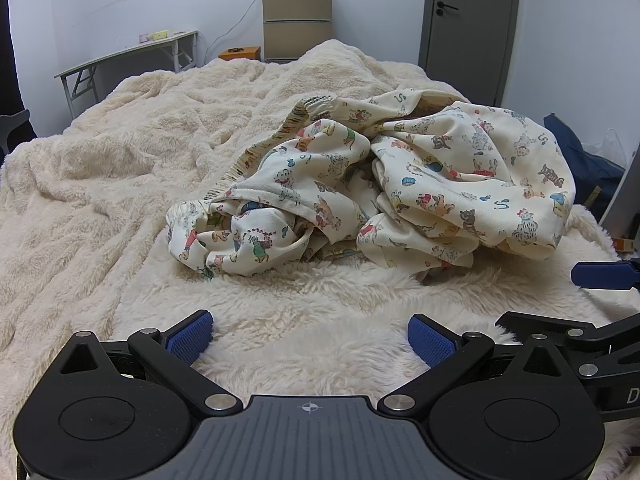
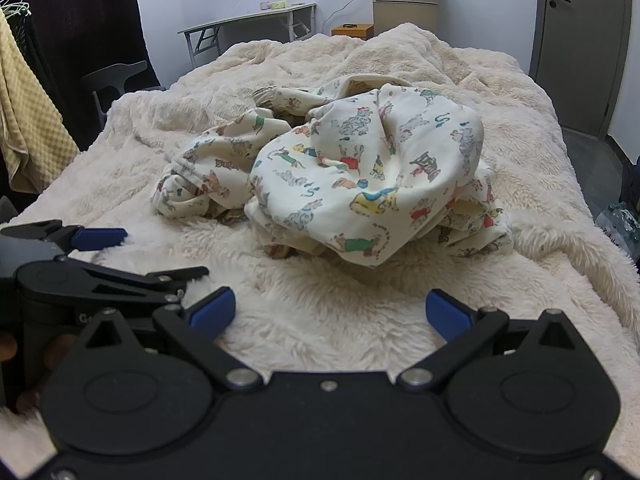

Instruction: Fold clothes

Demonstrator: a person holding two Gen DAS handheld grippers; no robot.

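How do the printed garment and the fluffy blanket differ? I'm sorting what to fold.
The cream cartoon-dog-print cotton garment is smooth and patterned; the cream shaggy fleece blanket is plain and furry. The garment sits bunched in a heap; the blanket lies spread over the bed beneath it. Both are cream and wrinkled.

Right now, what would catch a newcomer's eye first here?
A crumpled cream garment printed with cartoon dogs, heaped in the middle of the fluffy blanket on the bed. Near the camera, the left gripper and right gripper both gape open, empty, short of the heap.
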